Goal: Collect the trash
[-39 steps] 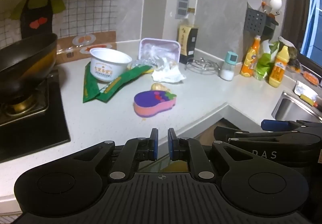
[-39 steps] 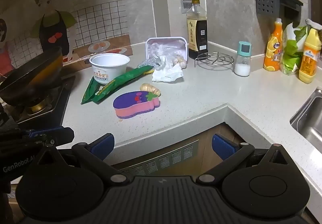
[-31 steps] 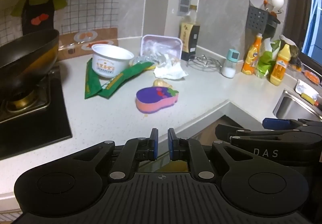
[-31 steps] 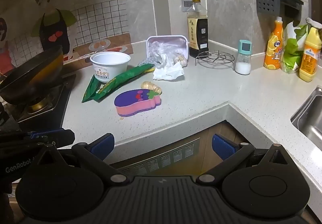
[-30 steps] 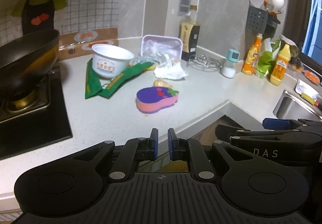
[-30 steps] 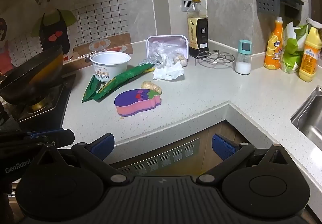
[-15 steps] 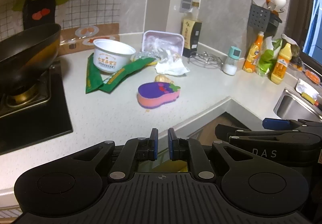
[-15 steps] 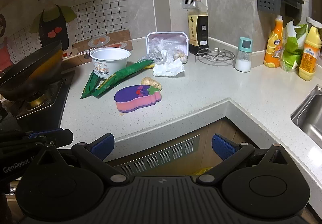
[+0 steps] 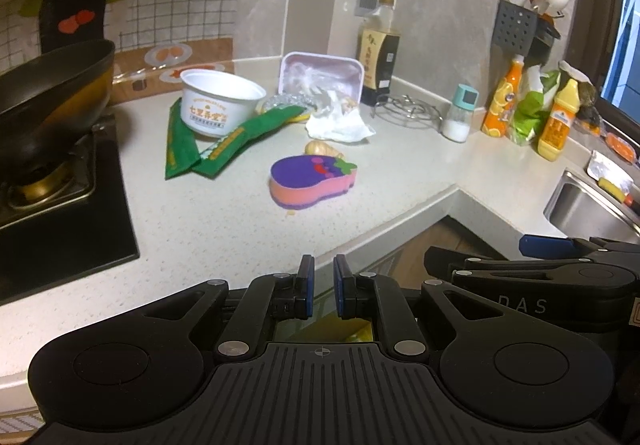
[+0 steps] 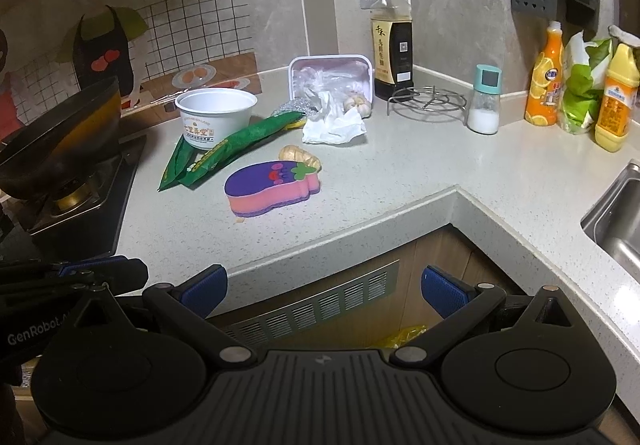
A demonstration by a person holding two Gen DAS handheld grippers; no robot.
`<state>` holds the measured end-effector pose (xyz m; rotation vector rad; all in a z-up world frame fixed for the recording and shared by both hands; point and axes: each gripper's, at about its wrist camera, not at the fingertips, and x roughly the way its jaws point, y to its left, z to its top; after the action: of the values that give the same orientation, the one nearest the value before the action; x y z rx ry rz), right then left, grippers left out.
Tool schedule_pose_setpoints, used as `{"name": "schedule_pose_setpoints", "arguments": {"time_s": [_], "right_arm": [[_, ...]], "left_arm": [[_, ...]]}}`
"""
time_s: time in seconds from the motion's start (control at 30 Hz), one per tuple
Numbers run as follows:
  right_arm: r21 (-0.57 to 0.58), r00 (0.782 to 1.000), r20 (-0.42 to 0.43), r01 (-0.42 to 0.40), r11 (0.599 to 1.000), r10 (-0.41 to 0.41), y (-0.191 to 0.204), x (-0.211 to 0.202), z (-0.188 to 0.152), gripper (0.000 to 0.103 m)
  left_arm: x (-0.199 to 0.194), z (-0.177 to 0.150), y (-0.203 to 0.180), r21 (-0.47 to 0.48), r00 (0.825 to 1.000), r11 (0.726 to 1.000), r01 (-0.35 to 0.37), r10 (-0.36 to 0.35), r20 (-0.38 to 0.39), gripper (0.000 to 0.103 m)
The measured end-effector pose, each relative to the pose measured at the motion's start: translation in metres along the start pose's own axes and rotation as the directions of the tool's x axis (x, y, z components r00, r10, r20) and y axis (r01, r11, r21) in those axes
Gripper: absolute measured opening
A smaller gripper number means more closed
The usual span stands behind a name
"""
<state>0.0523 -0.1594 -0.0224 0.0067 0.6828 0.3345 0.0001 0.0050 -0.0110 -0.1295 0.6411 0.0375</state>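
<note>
Speckled grey worktop (image 10: pixel 400 173) wraps an inner corner. Toward its back edge lie a white paper bowl (image 10: pixel 216 116), green wrappers (image 10: pixel 224 153), a crumpled tissue (image 10: pixel 334 127) and a plastic tray (image 10: pixel 330 75); an eggplant-shaped sponge (image 10: pixel 272 185) sits nearer the front edge. Left gripper (image 9: pixel 322 287) is nearly closed, empty; right gripper (image 10: pixel 324 291) gapes wide, empty, both off the front edge.

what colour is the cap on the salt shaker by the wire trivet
Teal, on the salt shaker; clearest in the right wrist view.
</note>
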Motion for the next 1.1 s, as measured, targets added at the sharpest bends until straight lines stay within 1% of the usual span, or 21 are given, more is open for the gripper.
{"name": "schedule_pose_setpoints", "arguments": {"time_s": [0.57, 1.1], "right_arm": [[0.008, 1.000, -0.020, -0.011, 1.000, 0.011, -0.0033, 0.0081, 0.0019, 0.103], [-0.005, 1.000, -0.013, -0.013, 1.000, 0.013, -0.0008, 0.0074, 0.0011, 0.103]], "left_arm": [[0.0073, 0.0032, -0.0032, 0.006, 1.000, 1.000, -0.003, 0.003, -0.016, 0.013], [0.0069, 0.0020, 0.0019, -0.009, 1.000, 1.000, -0.007, 0.007, -0.018, 0.013]]}}
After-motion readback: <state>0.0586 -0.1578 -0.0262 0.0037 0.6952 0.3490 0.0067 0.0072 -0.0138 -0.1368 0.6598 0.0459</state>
